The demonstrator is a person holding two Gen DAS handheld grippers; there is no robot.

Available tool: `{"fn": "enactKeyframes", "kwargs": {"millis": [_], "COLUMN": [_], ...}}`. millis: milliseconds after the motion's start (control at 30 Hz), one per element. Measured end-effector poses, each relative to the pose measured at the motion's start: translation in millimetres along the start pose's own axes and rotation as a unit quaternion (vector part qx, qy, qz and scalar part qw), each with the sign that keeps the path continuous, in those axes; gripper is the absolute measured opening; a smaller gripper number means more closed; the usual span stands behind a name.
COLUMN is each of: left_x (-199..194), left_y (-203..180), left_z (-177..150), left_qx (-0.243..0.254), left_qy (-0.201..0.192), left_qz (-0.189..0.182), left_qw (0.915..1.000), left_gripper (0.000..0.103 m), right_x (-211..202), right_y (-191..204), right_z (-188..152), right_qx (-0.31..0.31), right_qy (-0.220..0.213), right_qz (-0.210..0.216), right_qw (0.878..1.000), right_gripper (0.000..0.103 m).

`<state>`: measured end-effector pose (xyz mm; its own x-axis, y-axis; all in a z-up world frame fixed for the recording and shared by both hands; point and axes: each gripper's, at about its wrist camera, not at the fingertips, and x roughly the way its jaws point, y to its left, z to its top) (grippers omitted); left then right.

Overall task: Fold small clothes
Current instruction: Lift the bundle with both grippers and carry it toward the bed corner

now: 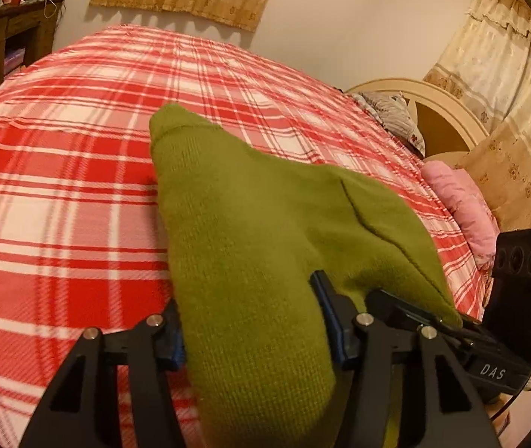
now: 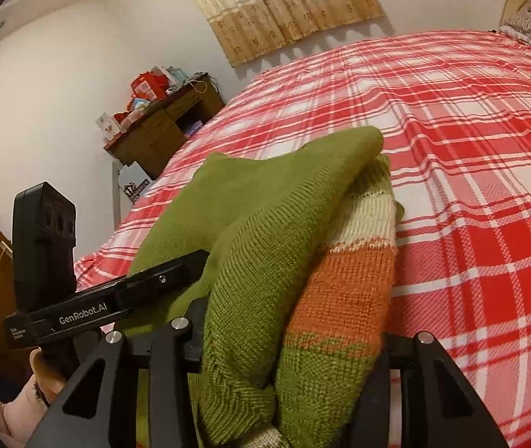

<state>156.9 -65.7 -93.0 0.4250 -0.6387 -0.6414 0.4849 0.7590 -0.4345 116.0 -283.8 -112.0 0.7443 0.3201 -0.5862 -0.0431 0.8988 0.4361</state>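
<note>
Between the jaws of my left claw (image 1: 256,332) sits a thick wad of the green knitted garment (image 1: 250,224), and the pads look pressed into it from both sides, so I read that claw as clenched on the knit. My right claw (image 2: 291,351) is likewise gripping a bunched fold of the same piece, where the plain green gives way to orange and cream stripes (image 2: 347,280). From each wrist I can see the other claw's black body just beside mine, so both grips lie close together along one edge.

The garment rises from the claws and drapes forward, its far end resting on or just above the red plaid bedspread (image 1: 59,186); I cannot tell which. A pink pillow (image 1: 463,205) lies near the headboard (image 1: 433,93), and a cluttered wooden desk (image 2: 160,127) stands beyond the bed's far corner.

The step in hand, as I judge it, is carrying this edge over to make a fold. To do it well I should keep both grips firm, move the two claws level and together so the edge stays straight, and lay it down on the far edge before letting go. The knit is thick and springy and may bunch.
</note>
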Motion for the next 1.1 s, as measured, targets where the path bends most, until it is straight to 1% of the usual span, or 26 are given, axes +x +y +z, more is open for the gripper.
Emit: {"fn": "enactKeyframes", "kwargs": {"millis": [133,300,533,633,833,1100], "left_x": [-26.7,-62.6,-96.0,-108.3,-125.6,-156.8], "left_y": [9.0,30.5,64.8,79.8,97.9,133.8], "left_z": [2.7,4.5,-1.3,-3.2,-7.0,-15.6], "left_qx": [-0.009,-0.027,-0.058,-0.068,-0.079,-0.107], "left_qy": [-0.018,-0.045,-0.067,-0.072,-0.077,-0.101], "left_qz": [0.002,0.017,0.055,0.069,0.101,0.141], "left_qw": [0.9998,0.9985,0.9945,0.9927,0.9888,0.9791], "left_gripper": [0.057,0.057,0.057,0.057,0.057,0.057], "right_x": [-6.4,-2.1,24.3,32.8,55.0,84.6], "right_y": [22.0,61.6,116.3,132.9,165.2,216.8], "right_z": [6.8,11.9,11.8,10.6,7.7,5.9], "right_qx": [-0.006,-0.022,-0.052,-0.059,-0.069,-0.098], "right_qy": [-0.011,-0.013,-0.001,0.005,0.019,0.034], "right_qz": [0.022,0.057,0.090,0.100,0.123,0.155], "right_qw": [1.000,0.998,0.995,0.993,0.990,0.982], "right_gripper": [0.045,0.045,0.045,0.045,0.045,0.045]}}
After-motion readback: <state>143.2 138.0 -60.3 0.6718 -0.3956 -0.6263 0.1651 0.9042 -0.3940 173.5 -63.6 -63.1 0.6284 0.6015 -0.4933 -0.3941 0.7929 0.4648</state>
